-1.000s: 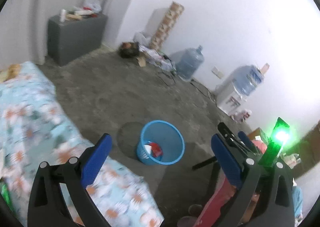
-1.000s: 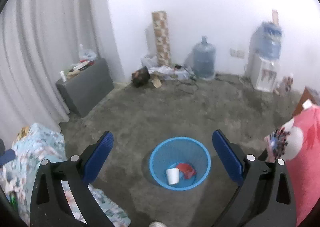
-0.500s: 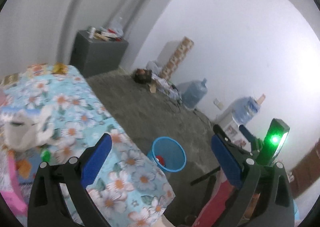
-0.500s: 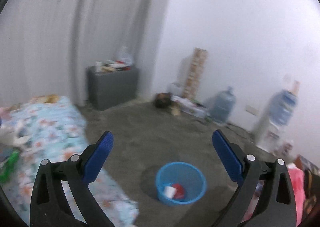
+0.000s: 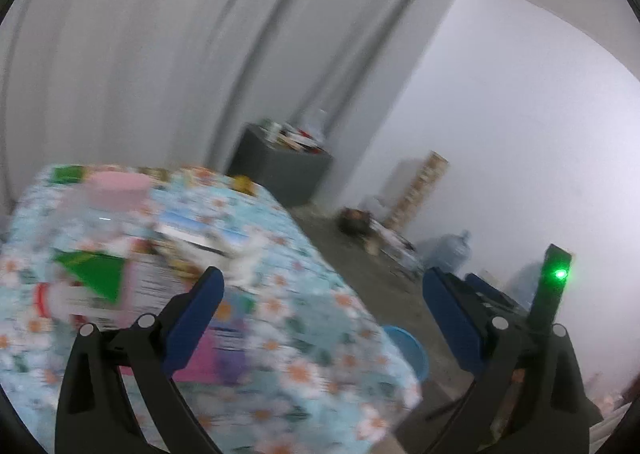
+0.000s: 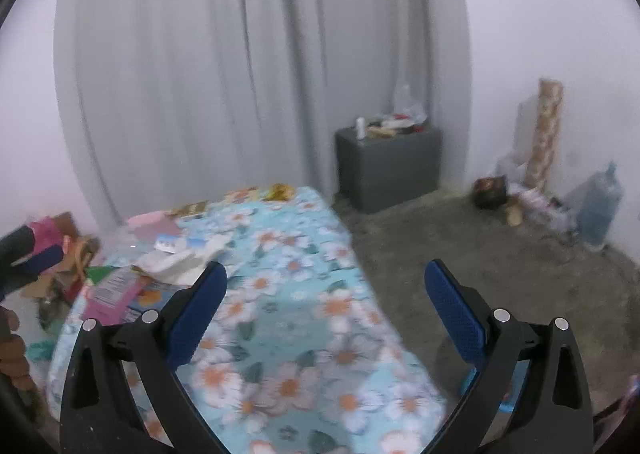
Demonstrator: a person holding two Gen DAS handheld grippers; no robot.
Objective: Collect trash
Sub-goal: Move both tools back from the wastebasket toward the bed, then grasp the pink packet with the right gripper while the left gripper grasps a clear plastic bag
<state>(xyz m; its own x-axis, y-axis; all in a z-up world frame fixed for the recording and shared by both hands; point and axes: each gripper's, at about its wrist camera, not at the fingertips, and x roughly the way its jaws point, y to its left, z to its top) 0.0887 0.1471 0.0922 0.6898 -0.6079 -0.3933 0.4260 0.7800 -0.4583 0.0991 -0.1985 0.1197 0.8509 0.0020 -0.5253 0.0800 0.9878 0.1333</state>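
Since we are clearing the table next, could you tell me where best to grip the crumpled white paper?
Probably grip the crumpled white paper at its raised, bunched edge, coming from above. It lies low on the flowered tablecloth among flat packets, so a side approach would likely snag them.

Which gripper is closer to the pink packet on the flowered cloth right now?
Left. The left gripper hangs just over the pink packet; the right gripper is farther back, the packet off to its left.
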